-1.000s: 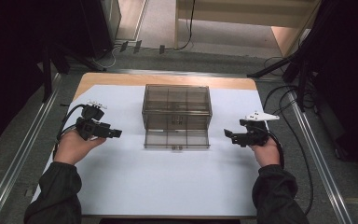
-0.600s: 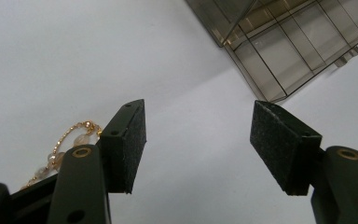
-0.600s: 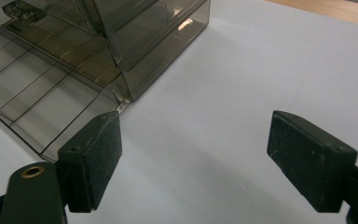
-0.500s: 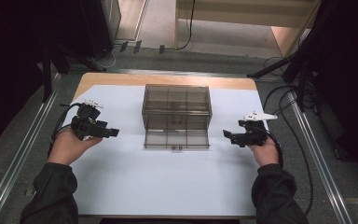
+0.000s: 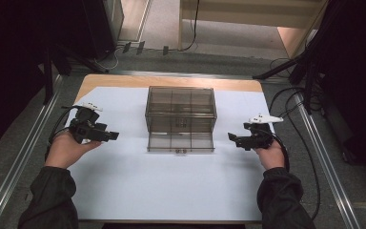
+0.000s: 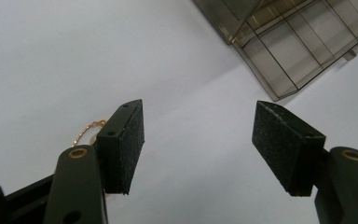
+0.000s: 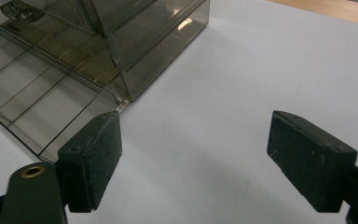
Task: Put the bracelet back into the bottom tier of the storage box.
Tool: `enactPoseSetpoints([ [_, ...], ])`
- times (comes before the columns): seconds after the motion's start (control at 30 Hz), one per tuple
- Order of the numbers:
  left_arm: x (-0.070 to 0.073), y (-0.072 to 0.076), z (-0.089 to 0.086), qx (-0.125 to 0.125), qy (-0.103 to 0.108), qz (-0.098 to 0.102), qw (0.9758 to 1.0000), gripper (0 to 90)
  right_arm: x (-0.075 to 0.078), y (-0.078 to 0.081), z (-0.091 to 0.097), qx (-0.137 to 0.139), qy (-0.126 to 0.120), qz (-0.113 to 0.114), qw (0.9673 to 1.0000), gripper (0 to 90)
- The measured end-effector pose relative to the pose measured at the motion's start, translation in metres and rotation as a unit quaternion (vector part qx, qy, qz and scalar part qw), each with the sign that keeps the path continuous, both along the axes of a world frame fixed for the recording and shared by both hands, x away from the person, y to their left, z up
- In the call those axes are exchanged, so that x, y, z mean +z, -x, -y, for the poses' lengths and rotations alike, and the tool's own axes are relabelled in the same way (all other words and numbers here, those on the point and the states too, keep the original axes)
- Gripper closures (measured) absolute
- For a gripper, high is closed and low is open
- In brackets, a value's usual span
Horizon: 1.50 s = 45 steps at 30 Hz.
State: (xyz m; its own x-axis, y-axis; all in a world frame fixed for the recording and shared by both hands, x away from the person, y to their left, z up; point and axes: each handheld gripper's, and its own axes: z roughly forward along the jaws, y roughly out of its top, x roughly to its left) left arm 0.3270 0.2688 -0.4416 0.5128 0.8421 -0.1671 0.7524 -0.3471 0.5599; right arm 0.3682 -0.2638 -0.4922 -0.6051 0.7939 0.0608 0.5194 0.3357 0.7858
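At the middle of the high view: a smoky clear drawer box stands on the white sheet, its bottom drawer pulled out toward the lower edge of the frame.
Left gripper: at centre left of the high view, held in the person's left hand, pointing right toward the box and well apart from it.
Left gripper's claw: wide; its own view shows bare white sheet between the pads, and the jaws have just been opening, with nothing between them.
Chain: the left gripper view shows a small gold chain lying on the sheet at lower left of the frame, half hidden behind the left pad; the high view is too coarse to show it.
Right gripper: at centre right of the high view, in the right hand, pointing left at the drawer and near it.
Right gripper's claw: wide in its own view, holding nothing.
Drawer, close up: the right gripper view puts it at upper left, with divider walls making compartments; the left gripper view has a corner of it at upper right.
Table: bare wood at the far edge in the high view, also at the upper right corner of the right gripper view.
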Motion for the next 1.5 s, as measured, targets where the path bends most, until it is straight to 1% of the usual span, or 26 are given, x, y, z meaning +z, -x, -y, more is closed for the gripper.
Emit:
enactPoseSetpoints([
  [0.2,-0.001,0.0,-0.005,0.006,-0.005,-0.002,1.0,34.7,0.0,0.0,-0.001,0.001,-0.001,-0.001,1.0,19.0],
  [0.37,-0.001,0.0,-0.009,0.008,-0.019,-0.008,0.9997,34.4,-0.001,0.0,-0.001,0.001,-0.002,-0.001,1.0,19.1],
  [0.4,-0.001,0.0,-0.009,0.008,-0.019,-0.008,0.9997,34.4,-0.001,0.0,-0.001,0.001,-0.002,-0.001,1.0,19.1],
  [0.47,-0.002,-0.001,-0.011,0.011,-0.031,-0.012,0.9994,34.4,-0.001,-0.001,-0.001,0.001,-0.002,-0.002,1.0,19.1],
  [0.53,-0.002,-0.002,-0.011,0.014,-0.033,-0.014,0.9993,34.4,-0.001,-0.001,-0.002,0.002,-0.002,-0.002,1.0,19.1],
  [0.57,-0.004,-0.003,-0.014,0.022,-0.038,-0.019,0.9989,34.4,-0.001,-0.001,-0.002,0.002,0.0,-0.002,1.0,19.1],
  [0.6,-0.004,-0.003,-0.014,0.022,-0.038,-0.019,0.9989,34.5,-0.001,-0.001,-0.002,0.002,0.0,-0.002,1.0,19.1],
  [0.63,-0.005,-0.005,-0.016,0.027,-0.04,-0.021,0.9986,34.5,-0.001,-0.001,-0.002,0.003,0.002,-0.002,1.0,19.1],
  [0.7,-0.006,-0.007,-0.02,0.028,-0.038,-0.022,0.9986,35.0,-0.002,-0.001,-0.003,0.003,0.002,-0.003,1.0,19.1],
  [0.73,-0.006,-0.009,-0.022,0.033,-0.039,-0.025,0.9984,35.1,-0.002,-0.001,-0.003,0.003,0.002,-0.002,1.0,19.1],
  [0.83,-0.008,-0.013,-0.025,0.038,-0.05,-0.031,0.9976,35.1,-0.001,-0.001,-0.003,0.003,0.002,-0.001,1.0,19.1],
  [0.9,-0.009,-0.014,-0.025,0.039,-0.051,-0.033,0.9974,35.0,-0.002,-0.001,-0.003,0.003,0.003,-0.001,1.0,19.1],
  [0.97,-0.011,-0.017,-0.026,0.048,-0.059,-0.042,0.9962,34.5,-0.002,-0.001,-0.003,0.002,0.003,-0.002,1.0,19.1],
  [1.03,-0.013,-0.018,-0.026,0.054,-0.064,-0.044,0.9956,34.2,-0.002,-0.001,-0.003,0.002,0.004,-0.001,1.0,19.1],
  [1.1,-0.014,-0.02,-0.026,0.056,-0.075,-0.045,0.9946,33.9,-0.002,-0.001,-0.003,0.002,0.005,-0.002,1.0,19.1],
  [1.13,-0.015,-0.021,-0.026,0.059,-0.079,-0.049,0.994,33.5,-0.002,-0.001,-0.003,0.002,0.005,-0.003,1.0,19.1],
  [1.23,-0.018,-0.025,-0.027,0.063,-0.079,-0.06,0.9931,31.2,-0.001,0.0,-0.003,0.004,0.006,-0.003,1.0,19.1],
  [1.3,-0.019,-0.025,-0.027,0.065,-0.079,-0.062,0.9929,28.9,-0.001,0.0,-0.003,0.004,0.008,-0.003,1.0,19.1],
  [1.33,-0.021,-0.028,-0.028,0.067,-0.081,-0.067,0.9922,28.3,-0.001,0.001,-0.003,0.003,0.009,-0.004,0.9999,19.1],
  [1.4,-0.022,-0.029,-0.029,0.068,-0.084,-0.069,0.9918,27.6,-0.001,0.001,-0.002,0.003,0.01,-0.004,0.9999,19.0],
  [1.43,-0.025,-0.031,-0.029,0.071,-0.09,-0.076,0.9905,26.2,-0.001,0.002,-0.002,0.003,0.011,-0.005,0.9999,19.0],
  [1.47,-0.025,-0.031,-0.029,0.071,-0.09,-0.076,0.9905,25.4,-0.001,0.002,-0.002,0.004,0.011,-0.005,0.9999,19.0],
  [1.5,-0.028,-0.033,-0.029,0.069,-0.096,-0.084,0.9895,24.8,-0.001,0.002,-0.002,0.004,0.012,-0.005,0.9999,19.0],
])
